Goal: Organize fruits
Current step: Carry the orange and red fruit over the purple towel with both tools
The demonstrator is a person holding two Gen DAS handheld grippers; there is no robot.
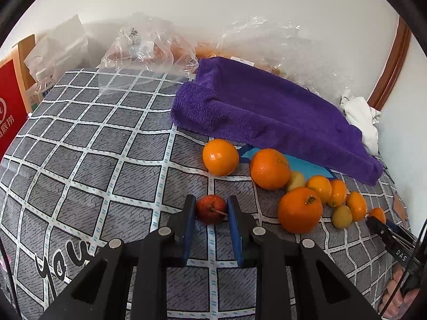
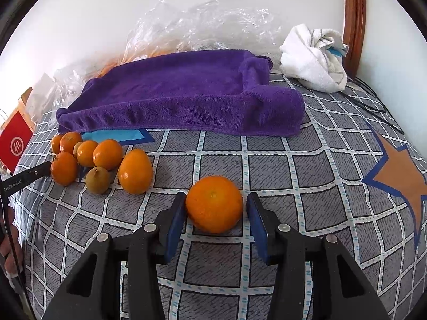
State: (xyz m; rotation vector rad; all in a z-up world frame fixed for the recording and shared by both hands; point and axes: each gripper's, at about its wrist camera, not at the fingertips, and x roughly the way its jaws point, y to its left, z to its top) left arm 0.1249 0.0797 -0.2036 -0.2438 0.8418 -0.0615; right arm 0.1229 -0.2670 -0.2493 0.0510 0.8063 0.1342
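A: Two grippers work over a grey checked bedspread (image 1: 88,144). How do the jaws of the left gripper (image 1: 210,209) stand?

B: They are closed on a small red fruit (image 1: 211,209); both blue pads press its sides, and its stem points right. The fruit sits low over the cloth; whether it touches cannot be told.

A: And the right gripper (image 2: 214,208)?

B: Its jaws are parted around a large orange (image 2: 214,204) that rests on the bedspread. The left pad lies against the fruit, while a gap shows at the right pad, so nothing is gripped.

A: Where is the remaining fruit?

B: In the left wrist view, a cluster of oranges (image 1: 300,210) and small yellow-green fruits (image 1: 342,216) lies to the right of the left gripper, just near of a folded purple towel (image 1: 267,106). One single orange (image 1: 220,156) lies apart, at the left end of the cluster.

A: What lies farther back?

B: Clear plastic bags (image 1: 144,50) rest against the wall beyond the towel. A crumpled white cloth (image 2: 315,58) lies at the far right, and a red box (image 1: 10,112) stands at the far left.
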